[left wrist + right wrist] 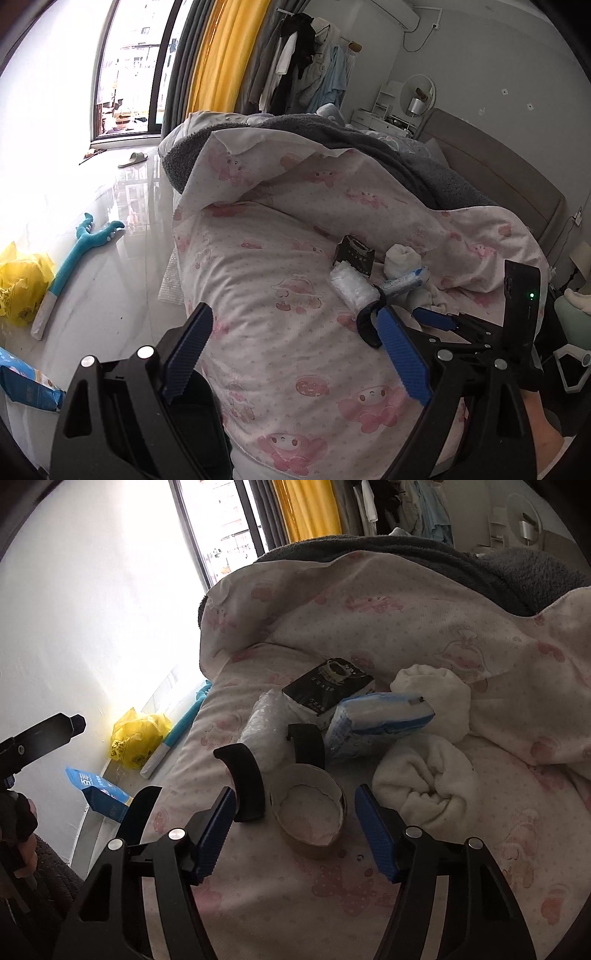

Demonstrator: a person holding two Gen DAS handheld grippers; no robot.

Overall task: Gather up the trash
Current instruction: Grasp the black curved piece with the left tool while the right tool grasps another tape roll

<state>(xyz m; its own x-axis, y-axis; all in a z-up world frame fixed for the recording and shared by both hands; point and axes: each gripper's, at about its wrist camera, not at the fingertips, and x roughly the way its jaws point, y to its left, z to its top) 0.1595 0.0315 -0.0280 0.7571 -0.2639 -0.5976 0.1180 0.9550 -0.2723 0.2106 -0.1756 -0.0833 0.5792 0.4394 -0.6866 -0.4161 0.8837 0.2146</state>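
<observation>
On the floor left of the bed lie a yellow bag [138, 736] and a blue packet [103, 794]. On the pink quilt [369, 635], a cardboard tape ring [308, 812] sits between the right gripper's [295, 834] released jaws, untouched; black strap [243, 779], bubble wrap [264, 731], tissue packs [376, 722] and white towels [424, 782] crowd it. The left gripper [295, 354] is open, empty.

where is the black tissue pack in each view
Left wrist view: black tissue pack sits right of centre on the bed, beside the bubble wrap.
Right wrist view: black tissue pack lies upper centre, behind the cardboard ring.
Shared landmark: yellow bag on the floor.
</observation>
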